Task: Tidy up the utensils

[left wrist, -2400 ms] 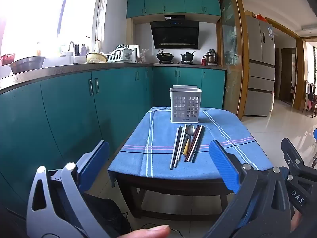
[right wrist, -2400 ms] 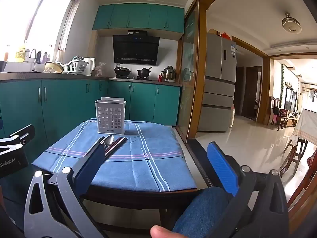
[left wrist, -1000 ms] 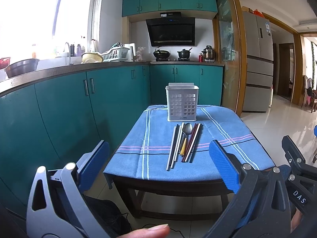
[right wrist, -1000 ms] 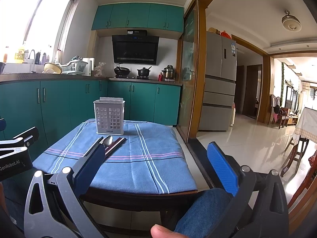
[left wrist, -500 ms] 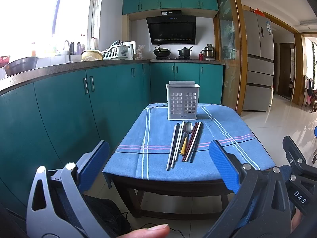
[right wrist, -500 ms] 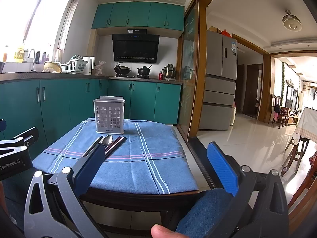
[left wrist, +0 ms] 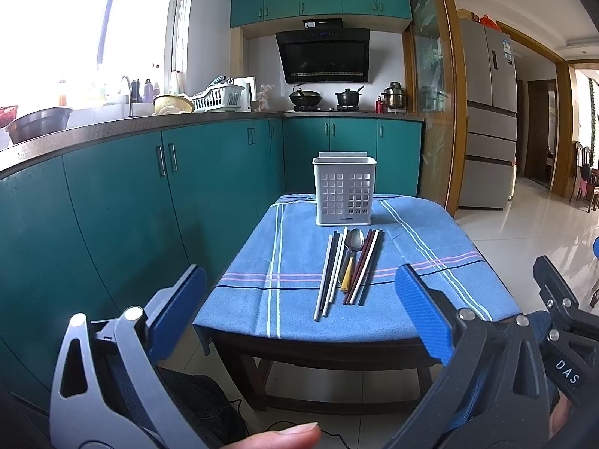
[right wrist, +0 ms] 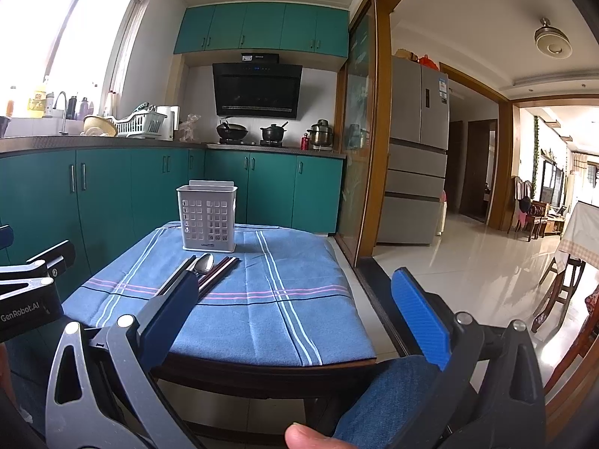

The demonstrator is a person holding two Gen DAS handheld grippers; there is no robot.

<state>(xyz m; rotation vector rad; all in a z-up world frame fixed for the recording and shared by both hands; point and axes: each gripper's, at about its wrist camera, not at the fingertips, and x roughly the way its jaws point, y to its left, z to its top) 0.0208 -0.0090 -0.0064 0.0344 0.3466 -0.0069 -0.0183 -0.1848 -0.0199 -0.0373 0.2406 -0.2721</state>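
Short of the table (left wrist: 239,321) — both grippers level, jaws spread.

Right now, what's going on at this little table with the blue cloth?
A person holds two grippers, both open and empty, short of the small table under a blue striped cloth. The left gripper and right gripper touch nothing. A steel spoon with a yellow handle lies between grey-and-white chopsticks and dark red chopsticks. Behind them stands the white perforated plastic utensil holder. Sorting has not started.

Left gripper (left wrist: 299,314), right gripper (right wrist: 297,318) agape
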